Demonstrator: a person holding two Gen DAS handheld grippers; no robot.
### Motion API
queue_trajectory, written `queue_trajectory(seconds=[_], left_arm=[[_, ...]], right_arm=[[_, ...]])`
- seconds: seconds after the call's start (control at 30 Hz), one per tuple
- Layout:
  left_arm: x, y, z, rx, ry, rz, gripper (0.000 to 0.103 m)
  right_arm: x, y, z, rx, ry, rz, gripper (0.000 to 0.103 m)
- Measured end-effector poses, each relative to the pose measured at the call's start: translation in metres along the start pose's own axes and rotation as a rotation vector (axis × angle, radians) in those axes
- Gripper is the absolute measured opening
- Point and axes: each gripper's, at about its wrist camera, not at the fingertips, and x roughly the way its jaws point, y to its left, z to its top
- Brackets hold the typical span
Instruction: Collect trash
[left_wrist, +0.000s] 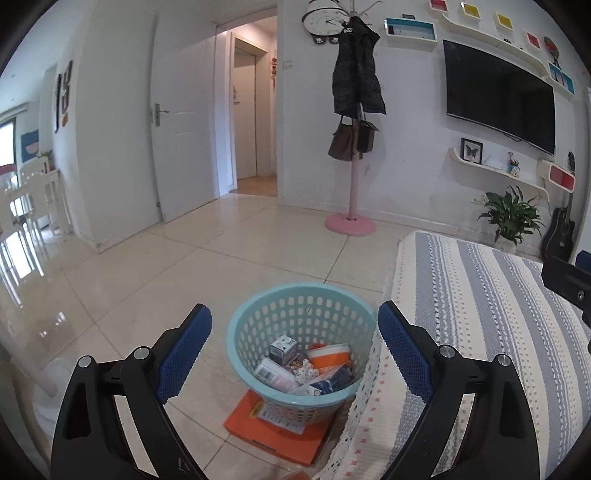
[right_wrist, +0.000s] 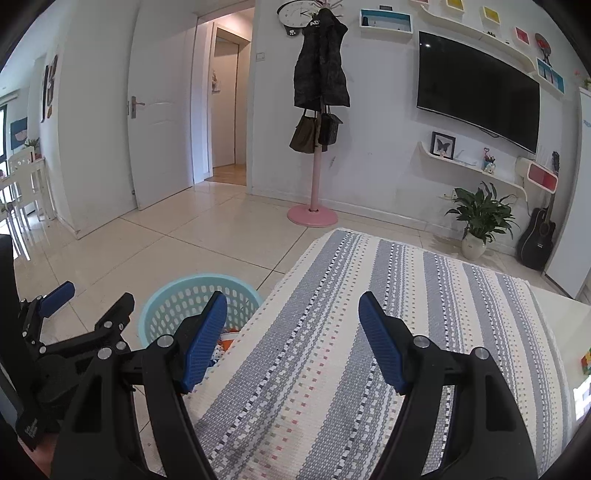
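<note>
Trash (left_wrist: 310, 369) lies inside one light-blue perforated basket (left_wrist: 295, 295), which stands on the tiled floor (left_wrist: 184, 266) just left of the striped cloth surface (left_wrist: 498, 332). The basket rests partly on one orange flat item (left_wrist: 273, 435). At least five pieces are countable in the basket: one small carton, one orange-and-white cup, one pink-and-white packet, one blue-and-white packet and one patterned wrapper; more may lie hidden beneath.

The left gripper (left_wrist: 295, 350) hangs above the basket, jaws wide apart and empty. The right gripper (right_wrist: 291, 339) hangs over the striped cloth, jaws likewise apart and empty. No loose trash shows on the cloth or on the visible floor.

Risk assessment:
- The basket is light and sits unevenly on the orange item; a downward nudge on its rim would probably tip it and spill the contents.
- The cloth edge hangs close to the basket's right side; a finger may catch it.
- The two grippers are near each other; a collision is possible.
</note>
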Motion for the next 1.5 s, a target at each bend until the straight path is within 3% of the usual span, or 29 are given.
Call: queue_trajectory(seconds=[0.27,0.77,1.5], left_arm=[[-0.0018,0.0062,0.0026,-0.009,-0.009,0.024,0.09],[-0.0033,0.0063,0.0021,-0.002,-0.021,0.048,0.09],[-0.0028,0.0085,0.0019,-0.004,-0.008,0.033,0.09]], right_arm=[[-0.0041,0.0009,-0.0043,0.006,-0.024,0.031,0.07],[-0.0101,-0.0013,-0.0068,0.029,-0.071,0.0,0.07],[-0.0053,-0.0011,-0.0096,0.035,-0.04,0.03,0.07]])
